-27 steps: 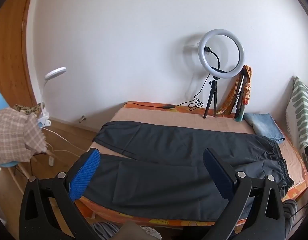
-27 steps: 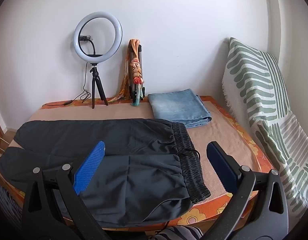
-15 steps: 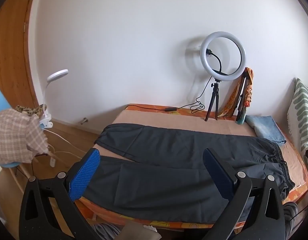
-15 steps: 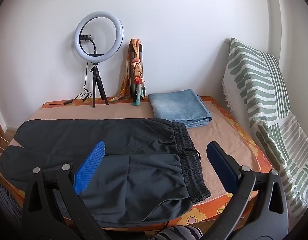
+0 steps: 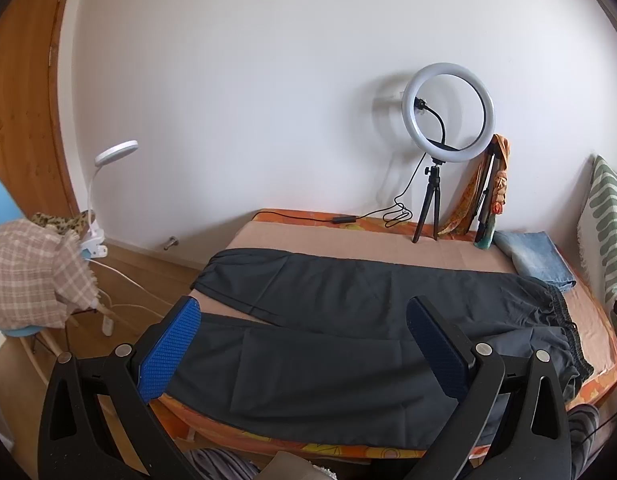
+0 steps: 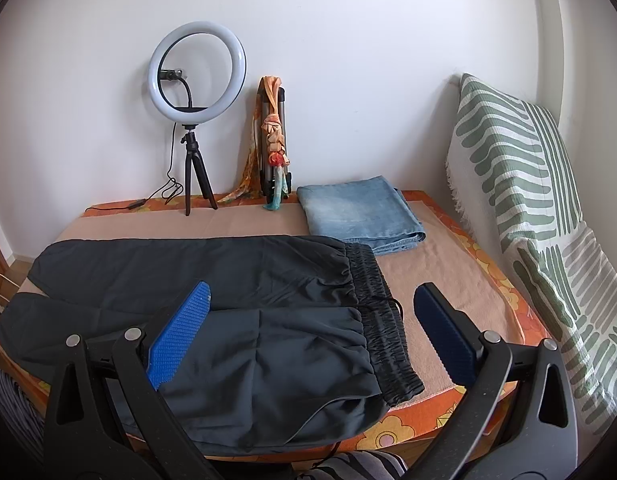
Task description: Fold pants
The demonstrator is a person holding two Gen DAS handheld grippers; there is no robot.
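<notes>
Dark pants [image 6: 212, 308] lie flat along the bed's [image 6: 440, 276] front edge — left gripper [image 5: 304, 340] and right gripper [image 6: 312, 320] both gape wide, holding nothing.

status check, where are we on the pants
Left gripper and right gripper both open, holding nothing. Dark pants spread flat, legs apart, unfolded. Folded jeans touch the waistband corner.

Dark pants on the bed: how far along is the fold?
Done: the dark pants lie spread flat on the bed, legs apart, waistband toward the striped pillow. A folded pair of jeans sits behind them. In hand: nothing; the left tool and right tool hover open above the fabric. Left: every fold, starting with bringing one leg over the other.
</notes>
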